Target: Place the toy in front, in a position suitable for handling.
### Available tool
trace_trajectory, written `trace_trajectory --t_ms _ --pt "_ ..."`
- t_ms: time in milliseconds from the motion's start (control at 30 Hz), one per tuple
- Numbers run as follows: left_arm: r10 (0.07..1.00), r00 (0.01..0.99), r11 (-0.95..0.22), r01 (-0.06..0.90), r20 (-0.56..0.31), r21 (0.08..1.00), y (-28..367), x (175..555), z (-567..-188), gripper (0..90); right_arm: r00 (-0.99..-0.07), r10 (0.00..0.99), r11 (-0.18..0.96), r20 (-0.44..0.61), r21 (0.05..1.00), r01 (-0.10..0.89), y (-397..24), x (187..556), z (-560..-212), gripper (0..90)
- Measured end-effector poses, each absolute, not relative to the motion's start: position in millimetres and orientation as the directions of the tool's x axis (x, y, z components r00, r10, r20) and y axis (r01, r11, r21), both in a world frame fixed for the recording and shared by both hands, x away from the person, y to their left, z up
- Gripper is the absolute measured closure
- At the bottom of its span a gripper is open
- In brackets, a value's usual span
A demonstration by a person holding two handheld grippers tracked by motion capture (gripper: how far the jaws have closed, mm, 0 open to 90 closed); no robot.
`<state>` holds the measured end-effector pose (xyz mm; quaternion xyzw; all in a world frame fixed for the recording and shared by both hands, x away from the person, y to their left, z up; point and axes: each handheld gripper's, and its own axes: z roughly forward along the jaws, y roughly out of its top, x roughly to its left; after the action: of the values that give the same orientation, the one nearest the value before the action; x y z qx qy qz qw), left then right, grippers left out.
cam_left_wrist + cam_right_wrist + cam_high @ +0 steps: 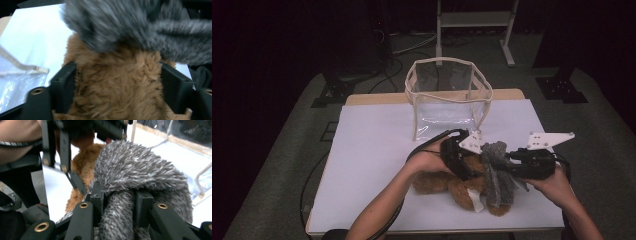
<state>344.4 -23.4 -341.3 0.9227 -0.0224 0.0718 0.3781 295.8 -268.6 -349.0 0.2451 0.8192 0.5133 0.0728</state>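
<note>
A brown plush toy (447,182) lies on the white table sheet (372,150) near the front edge, with a grey furry scarf (498,175) draped over its right part. My left gripper (467,167) comes down on the toy from the left. In the left gripper view its jaws press into brown fur (117,85) on both sides, under the grey scarf (125,27). My right gripper (507,162) reaches in from the right. In the right gripper view it (119,195) is shut on a strand of the scarf (140,167), with the brown toy (83,167) behind.
A clear plastic bag (447,95) with cream trim stands open-topped at the back middle of the table, just behind the hands. The table's wooden back edge (377,98) shows behind the sheet. A metal stand (474,20) is on the floor beyond.
</note>
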Motion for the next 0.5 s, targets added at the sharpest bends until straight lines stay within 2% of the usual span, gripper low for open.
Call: trace_trajectory --t_ms 200,500 --pt "0.058 0.984 -0.665 -0.089 0.17 0.742 14 342 -343 11.8 -0.854 0.501 0.346 0.138 0.873 0.344 -267 301 -359 66.0" --pt "0.152 0.974 -0.617 -0.04 0.169 0.786 77 340 -360 7.5 -0.836 0.526 0.342 0.157 0.861 0.377 -271 305 -364 66.1"
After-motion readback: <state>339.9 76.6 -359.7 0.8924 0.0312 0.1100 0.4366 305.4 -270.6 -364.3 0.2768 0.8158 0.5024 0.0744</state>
